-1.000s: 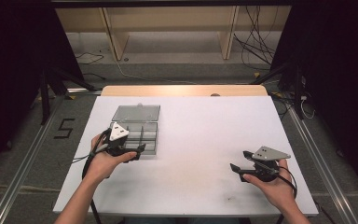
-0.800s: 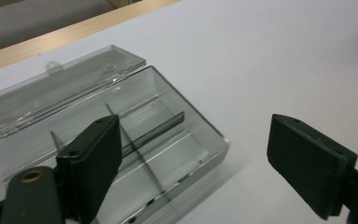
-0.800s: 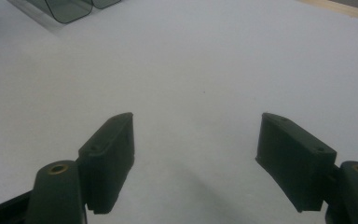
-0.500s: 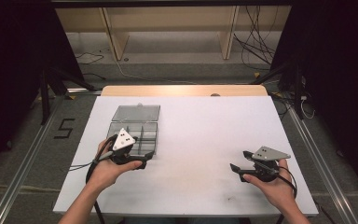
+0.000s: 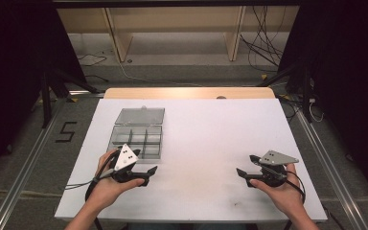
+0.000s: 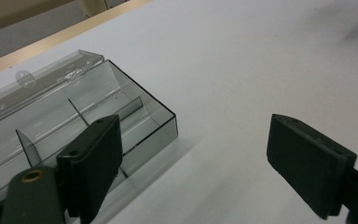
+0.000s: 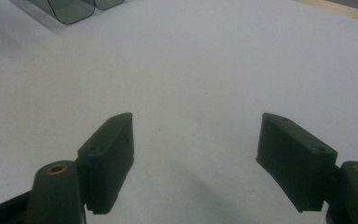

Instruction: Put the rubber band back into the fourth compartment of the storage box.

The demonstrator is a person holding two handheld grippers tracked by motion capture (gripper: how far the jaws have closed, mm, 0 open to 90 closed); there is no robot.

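- Your left gripper (image 5: 146, 173) sits at about 7 o'clock on the white table (image 5: 211, 139), held in your left hand (image 5: 108, 184), with its jaws pointing toward 3 o'clock.
- In the left gripper view, its jaws stand wide apart with nothing between them; bare tabletop shows in the gap (image 6: 193, 163).
- The clear compartment box (image 5: 136, 141) lies at about 10 o'clock on the table, just beyond your left gripper, and its lid (image 5: 140, 115) is folded open flat behind it toward 12 o'clock.
- In the left gripper view, the box's near corner sits just behind the left-hand jaw; whether that jaw touches the wall cannot be told. The dividers (image 6: 77, 112) stand upright, and the compartments in view look empty.
- Your right gripper (image 5: 247, 167) rests at about 5 o'clock, held in your right hand (image 5: 282, 191), pointing toward 9 o'clock.
- Its jaws are also spread wide and hold nothing; plain table lies between them in the right gripper view.
- The two grippers are well apart.
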